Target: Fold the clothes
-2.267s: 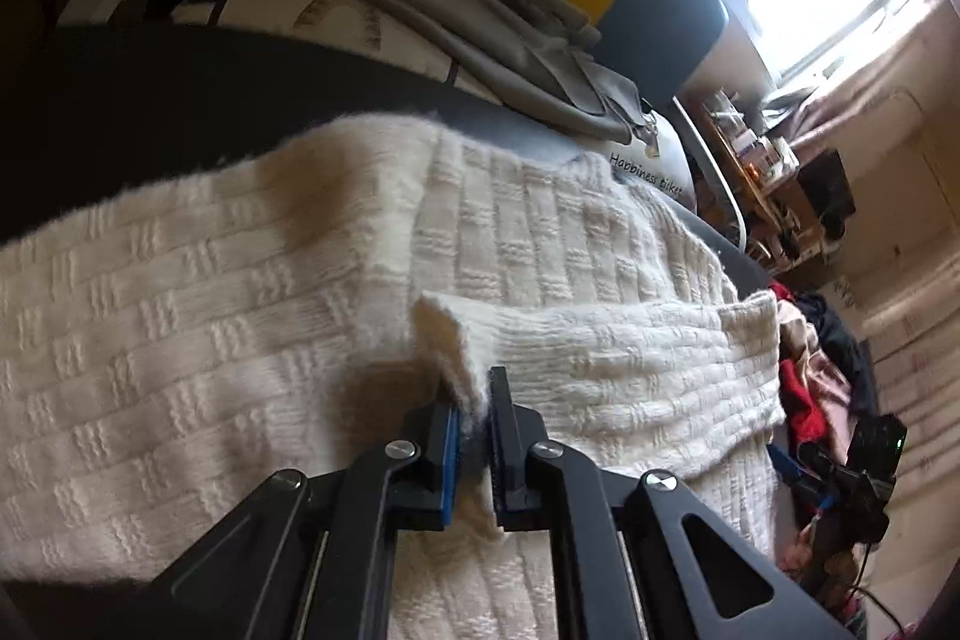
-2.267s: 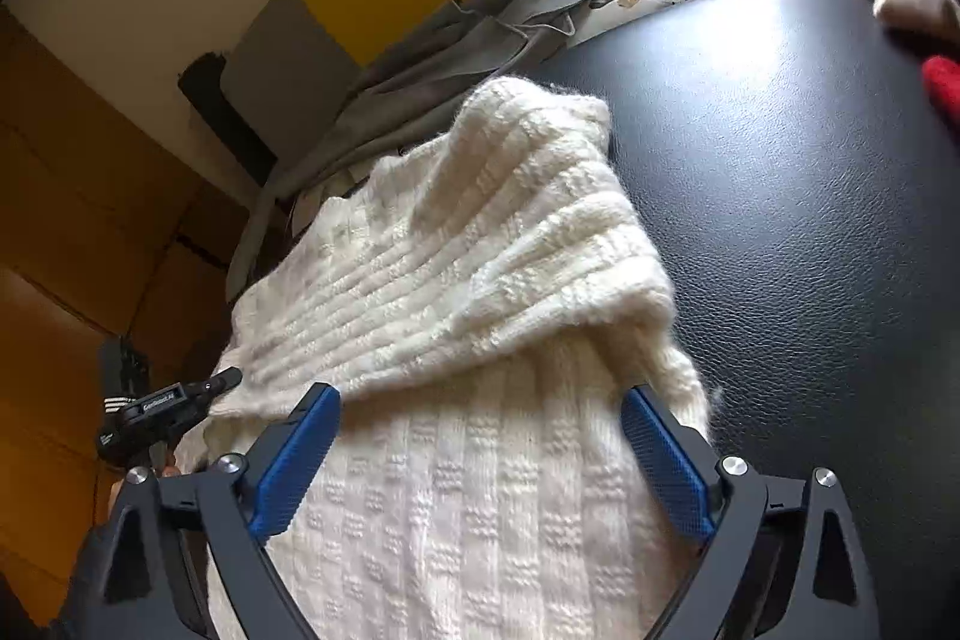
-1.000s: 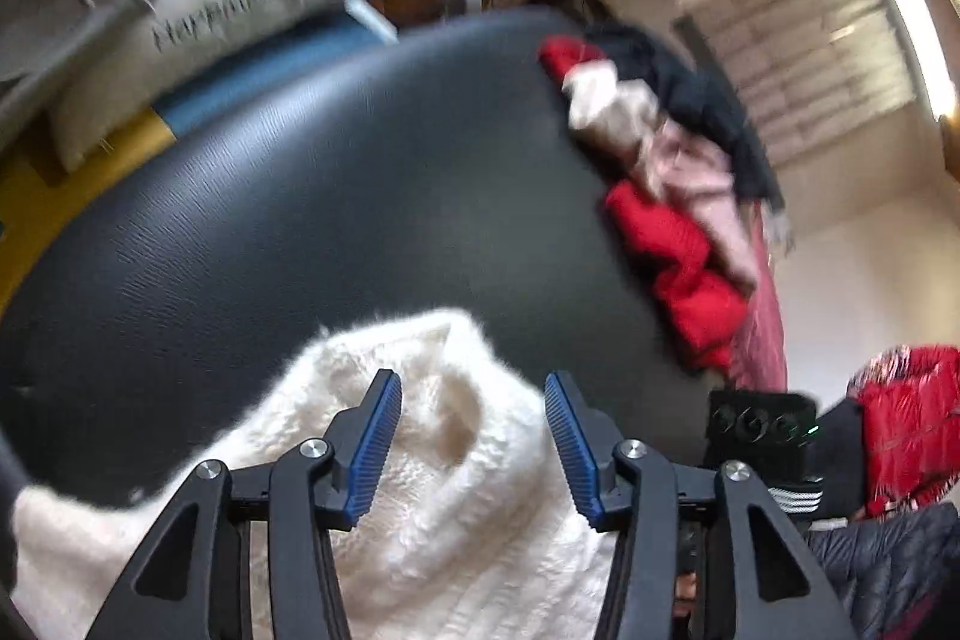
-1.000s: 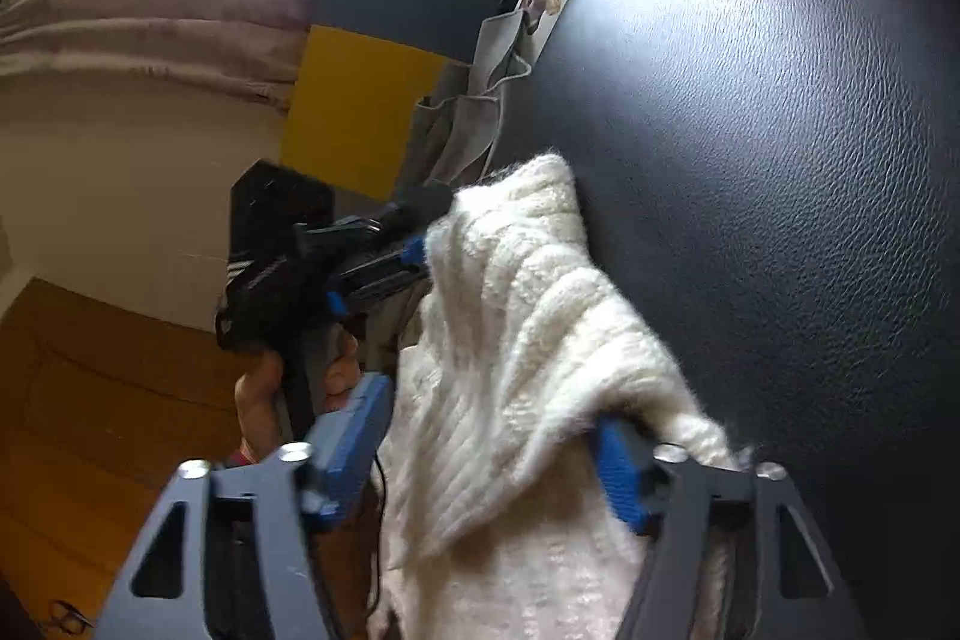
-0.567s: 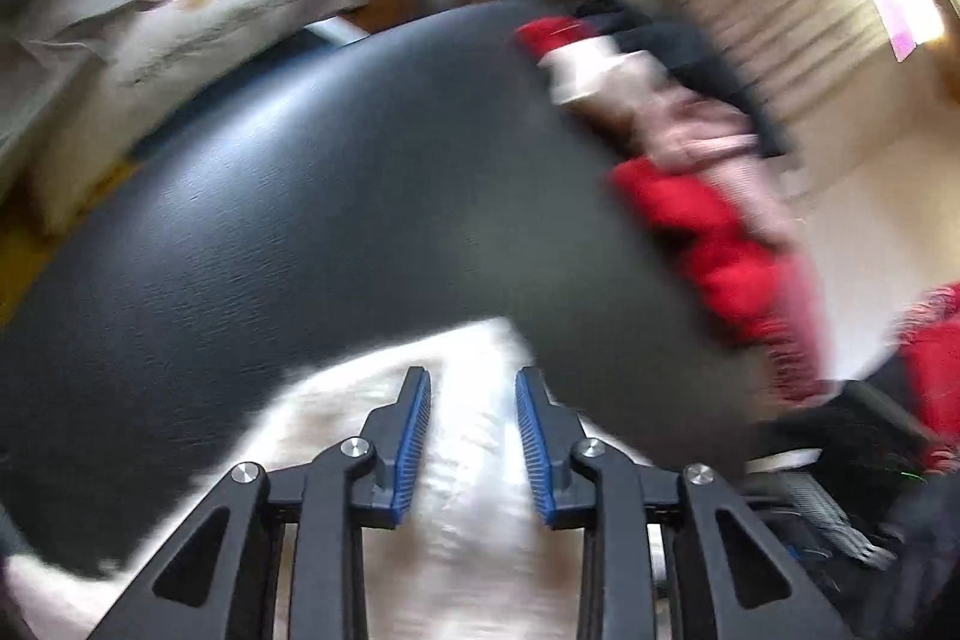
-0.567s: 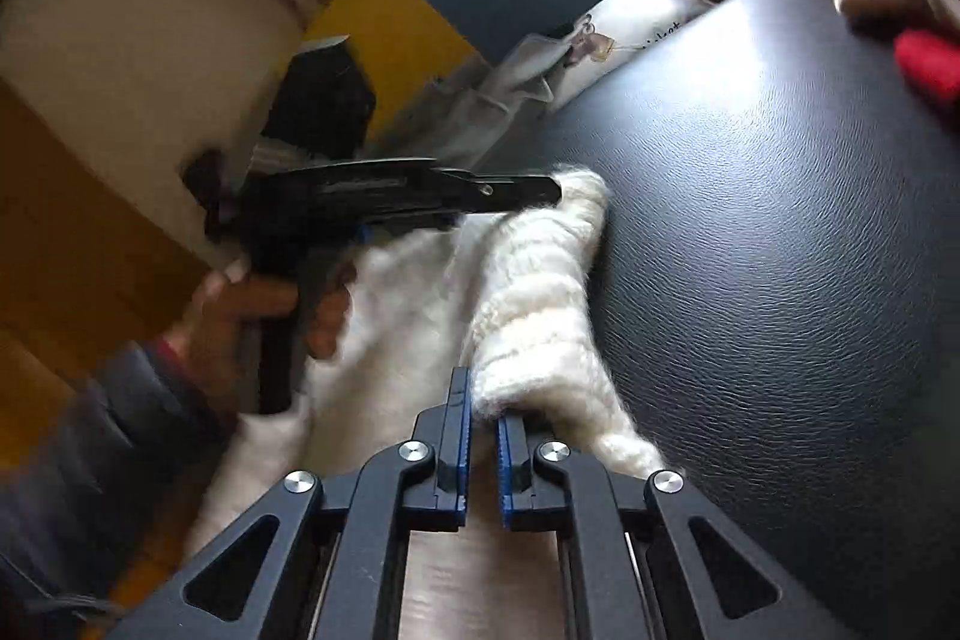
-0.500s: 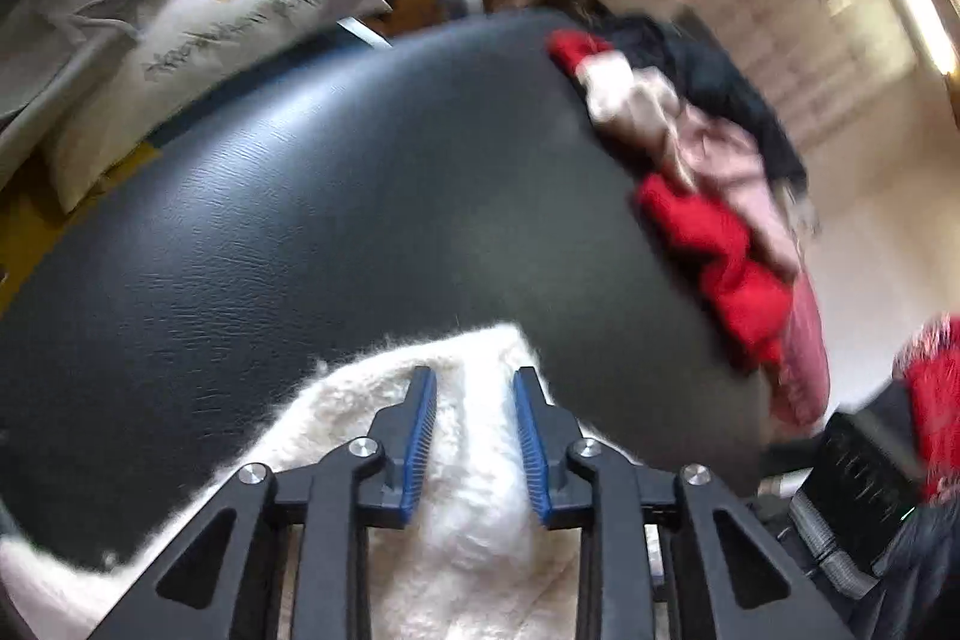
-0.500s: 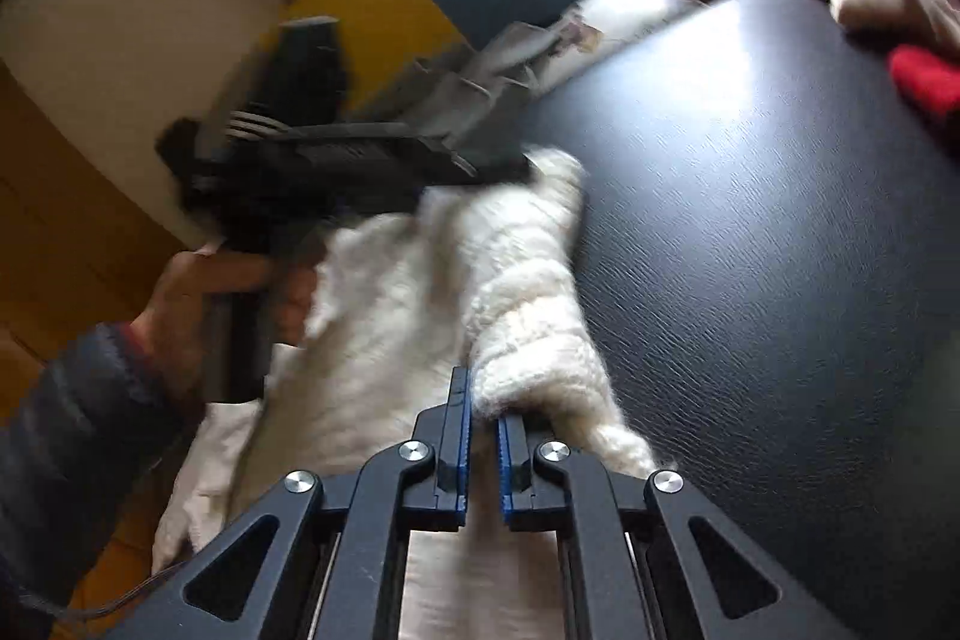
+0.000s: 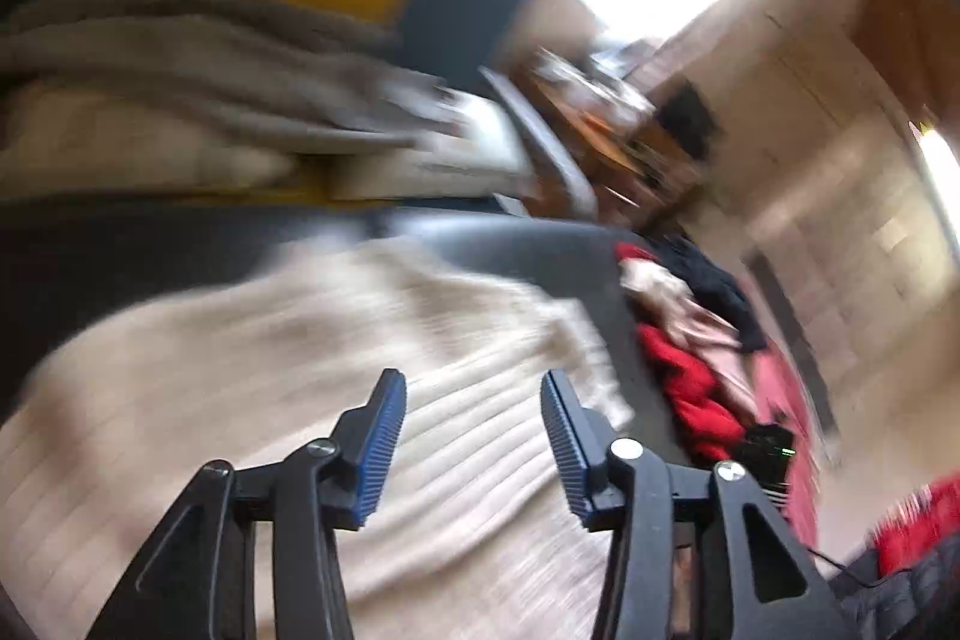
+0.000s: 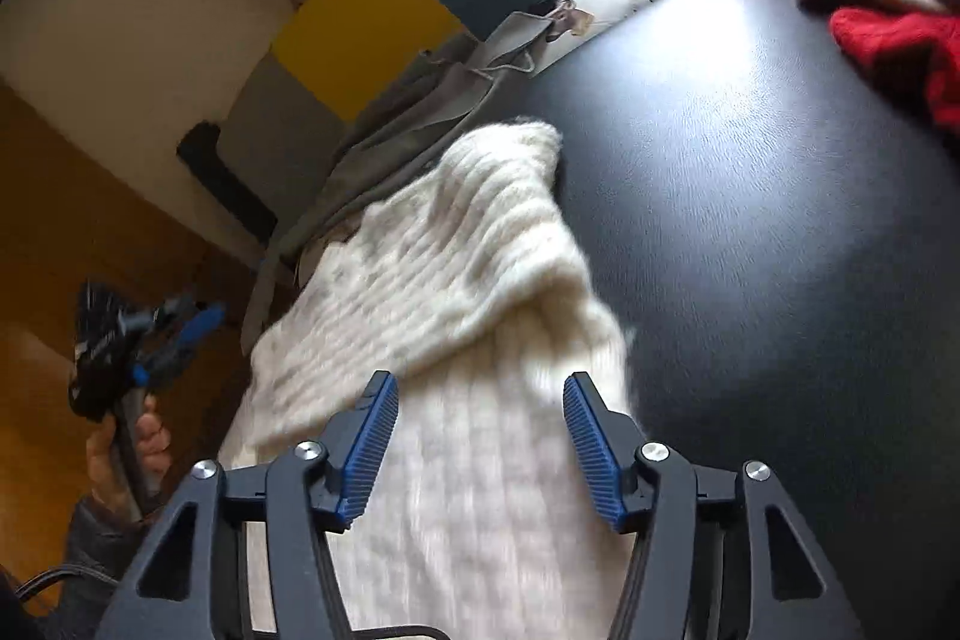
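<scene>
A cream knitted sweater (image 10: pixel 456 292) lies on the black leather surface (image 10: pixel 750 232), with one part folded over on top of the rest. My right gripper (image 10: pixel 477 433) is open and empty just above the sweater's near part. In the blurred left wrist view the sweater (image 9: pixel 300 358) spreads under my left gripper (image 9: pixel 474 427), which is open and empty above it. The left gripper also shows in the right wrist view (image 10: pixel 150 334), held off to the sweater's left.
A pile of red, pink and dark clothes (image 9: pixel 696 340) lies at the surface's right end; it shows in the right wrist view too (image 10: pixel 888 4). A grey garment (image 10: pixel 420 124) and pillows lie behind the sweater, before a yellow and blue headboard (image 10: pixel 372 22).
Both grippers have opened and let go of the sweater's edge. The left gripper has pulled back to the left, away from the fold, and its view has swung round.
</scene>
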Demonstrator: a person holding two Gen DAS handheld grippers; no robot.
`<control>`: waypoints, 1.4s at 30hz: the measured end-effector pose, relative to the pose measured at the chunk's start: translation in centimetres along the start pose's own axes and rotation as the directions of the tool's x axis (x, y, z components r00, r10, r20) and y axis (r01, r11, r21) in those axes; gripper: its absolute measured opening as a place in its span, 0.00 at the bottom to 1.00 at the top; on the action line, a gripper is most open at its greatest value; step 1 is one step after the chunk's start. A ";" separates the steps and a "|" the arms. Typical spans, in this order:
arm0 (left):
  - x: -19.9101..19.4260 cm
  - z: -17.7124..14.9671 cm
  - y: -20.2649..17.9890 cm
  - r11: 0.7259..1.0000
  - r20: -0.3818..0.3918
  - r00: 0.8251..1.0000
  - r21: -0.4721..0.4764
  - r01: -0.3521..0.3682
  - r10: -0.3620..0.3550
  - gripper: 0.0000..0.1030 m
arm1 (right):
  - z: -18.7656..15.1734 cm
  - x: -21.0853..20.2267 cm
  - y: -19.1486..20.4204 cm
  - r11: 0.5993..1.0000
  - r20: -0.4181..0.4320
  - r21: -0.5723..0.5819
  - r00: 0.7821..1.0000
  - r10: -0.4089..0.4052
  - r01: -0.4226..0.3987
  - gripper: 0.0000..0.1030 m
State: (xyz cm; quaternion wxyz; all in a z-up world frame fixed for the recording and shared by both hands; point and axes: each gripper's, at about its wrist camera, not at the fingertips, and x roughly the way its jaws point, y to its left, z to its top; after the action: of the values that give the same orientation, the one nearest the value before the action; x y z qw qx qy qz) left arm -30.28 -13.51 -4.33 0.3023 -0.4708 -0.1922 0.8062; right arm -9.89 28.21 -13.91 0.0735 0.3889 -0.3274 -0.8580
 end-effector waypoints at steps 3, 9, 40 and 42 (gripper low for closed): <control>-3.8 -3.4 5.5 0.986 0.019 0.995 -0.138 -0.091 0.094 0.50 | -1.6 -0.1 1.5 0.999 -0.025 -0.041 1.000 -0.014 0.013 0.58; -3.1 -6.2 9.0 0.970 0.005 0.999 -0.239 -0.049 0.052 0.50 | -2.9 0.9 4.4 0.992 -0.026 -0.113 0.998 -0.061 0.058 0.58; -0.8 -6.7 6.4 0.981 0.133 0.982 -0.156 -0.114 0.136 0.05 | 4.7 8.5 5.2 0.945 0.034 -0.261 0.980 -0.194 0.196 0.58; -1.3 -6.7 6.7 0.978 0.147 0.978 -0.166 -0.125 0.150 0.05 | 4.6 8.3 5.3 0.949 0.034 -0.256 0.983 -0.182 0.185 0.58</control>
State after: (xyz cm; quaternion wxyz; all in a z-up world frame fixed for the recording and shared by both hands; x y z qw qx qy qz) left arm -25.98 -19.15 -10.70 0.1915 -0.4397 -0.2448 0.8427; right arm -19.62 23.29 -13.56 0.0417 0.4003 -0.1757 -0.8984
